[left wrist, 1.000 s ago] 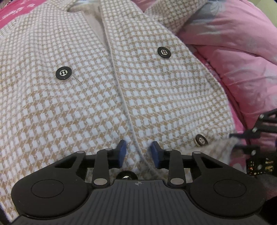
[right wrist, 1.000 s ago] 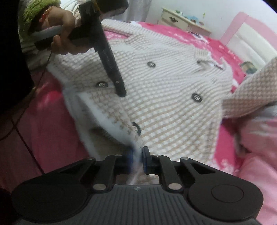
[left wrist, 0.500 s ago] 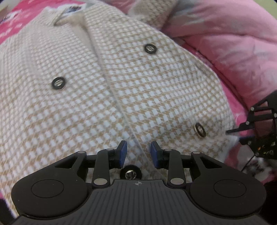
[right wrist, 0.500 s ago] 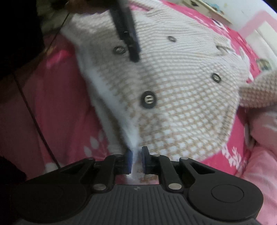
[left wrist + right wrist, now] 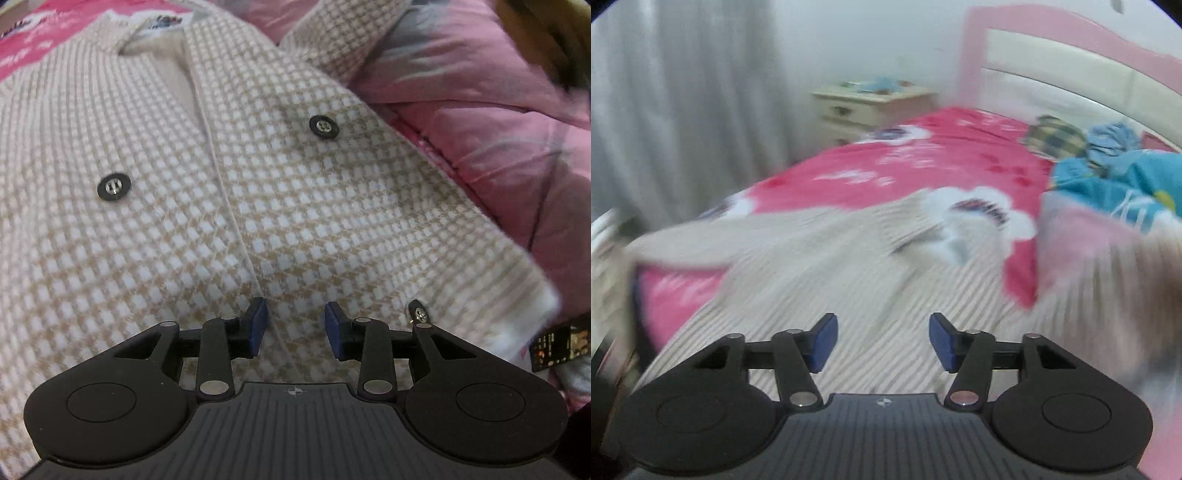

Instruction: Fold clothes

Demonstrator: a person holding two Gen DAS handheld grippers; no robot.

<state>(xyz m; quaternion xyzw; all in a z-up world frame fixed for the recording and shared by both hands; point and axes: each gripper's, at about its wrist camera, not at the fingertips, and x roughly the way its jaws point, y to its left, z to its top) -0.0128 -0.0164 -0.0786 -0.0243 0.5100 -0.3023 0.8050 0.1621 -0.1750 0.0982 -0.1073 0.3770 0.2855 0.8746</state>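
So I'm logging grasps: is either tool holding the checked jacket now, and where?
Nothing is held. The left tool and right tool are both open above the jacket.

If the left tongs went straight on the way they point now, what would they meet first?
Most likely the checked jacket: the open left tongs sit low over its front, straddling the overlapping front edge, with cloth filling the view ahead. How close they are is hard to judge.

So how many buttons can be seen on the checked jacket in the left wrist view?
3: one button on the left panel, one on the upper right panel, one near the hem by the gripper's right finger. More may be hidden under the gripper.
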